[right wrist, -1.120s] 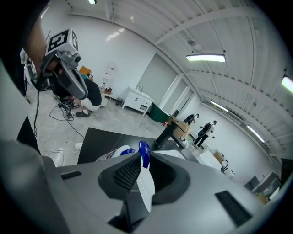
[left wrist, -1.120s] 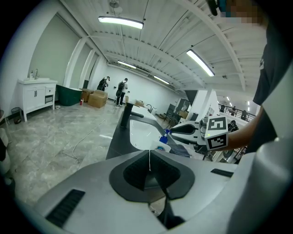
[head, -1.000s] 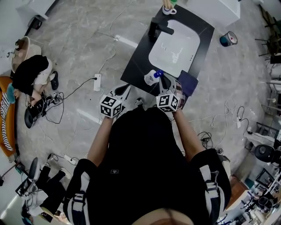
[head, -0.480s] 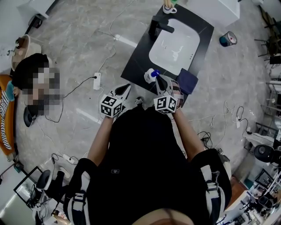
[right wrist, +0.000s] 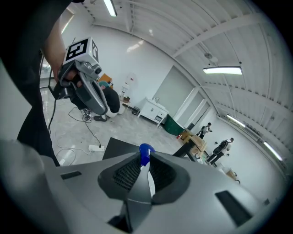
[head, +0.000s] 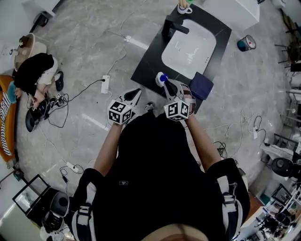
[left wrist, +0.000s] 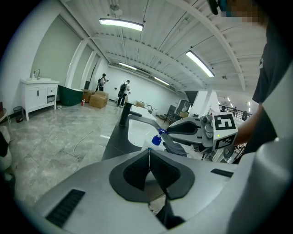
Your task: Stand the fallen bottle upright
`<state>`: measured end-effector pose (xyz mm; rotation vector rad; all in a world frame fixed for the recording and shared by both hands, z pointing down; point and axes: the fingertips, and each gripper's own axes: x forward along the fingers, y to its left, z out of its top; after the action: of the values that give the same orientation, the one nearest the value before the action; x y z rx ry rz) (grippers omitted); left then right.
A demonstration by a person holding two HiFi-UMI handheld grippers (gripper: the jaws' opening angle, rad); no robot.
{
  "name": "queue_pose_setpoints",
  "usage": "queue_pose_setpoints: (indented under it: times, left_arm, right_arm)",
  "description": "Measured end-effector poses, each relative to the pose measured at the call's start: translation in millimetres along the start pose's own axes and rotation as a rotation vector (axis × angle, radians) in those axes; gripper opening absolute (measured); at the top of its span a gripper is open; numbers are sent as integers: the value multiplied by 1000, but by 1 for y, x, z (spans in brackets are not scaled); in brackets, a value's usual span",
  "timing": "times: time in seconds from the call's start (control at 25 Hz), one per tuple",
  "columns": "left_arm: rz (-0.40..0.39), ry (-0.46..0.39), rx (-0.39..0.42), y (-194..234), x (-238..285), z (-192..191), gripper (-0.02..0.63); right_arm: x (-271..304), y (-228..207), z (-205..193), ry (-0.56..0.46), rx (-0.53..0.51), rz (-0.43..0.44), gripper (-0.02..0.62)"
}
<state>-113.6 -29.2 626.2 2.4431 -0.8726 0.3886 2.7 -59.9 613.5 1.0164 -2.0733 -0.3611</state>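
Note:
A small white bottle with a blue cap (head: 161, 78) stands about upright at the near edge of the black counter (head: 146, 70). My right gripper (head: 166, 84) is shut on it. In the right gripper view the blue cap (right wrist: 145, 152) sticks up between the jaws and the white body (right wrist: 149, 182) is pinched lower down. My left gripper (head: 137, 92) hovers off the counter's near left corner, shut with nothing in it (left wrist: 149, 151). From the left gripper view the bottle's cap (left wrist: 156, 140) and the right gripper (left wrist: 170, 132) show ahead.
A white sink basin (head: 189, 47) with a black faucet (head: 172, 26) is set in the counter. A dark blue cloth (head: 201, 86) lies to the right of the bottle and a cup (head: 183, 8) stands at the far end. A power strip (head: 104, 85) and cables lie on the floor.
The bottle has gone from lying on its side to about upright in my right gripper, which shifted slightly left. The left gripper has barely moved.

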Motion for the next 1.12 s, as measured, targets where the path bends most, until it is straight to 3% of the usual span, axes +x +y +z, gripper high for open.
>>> queue_pose_setpoints:
  times: [0.44, 0.52, 0.64, 0.84, 1.12]
  left_arm:
    - [16, 4, 23, -7, -7, 0, 15]
    - [17, 1, 27, -10, -7, 2, 15]
    - [30, -10, 24, -14, -9, 7, 15]
    - [58, -11, 19, -20, -11, 4, 15]
    - [106, -12, -6, -34, -17, 0, 15]
  right_arm:
    - [-14, 3, -3, -18, 65, 32, 115]
    - [-20, 6, -8, -18, 133, 92, 71]
    - [-30, 17, -20, -15, 233, 193, 60]
    - [-41, 26, -45, 18, 301, 239, 60]
    - [-53, 30, -55, 8, 316, 286, 60]
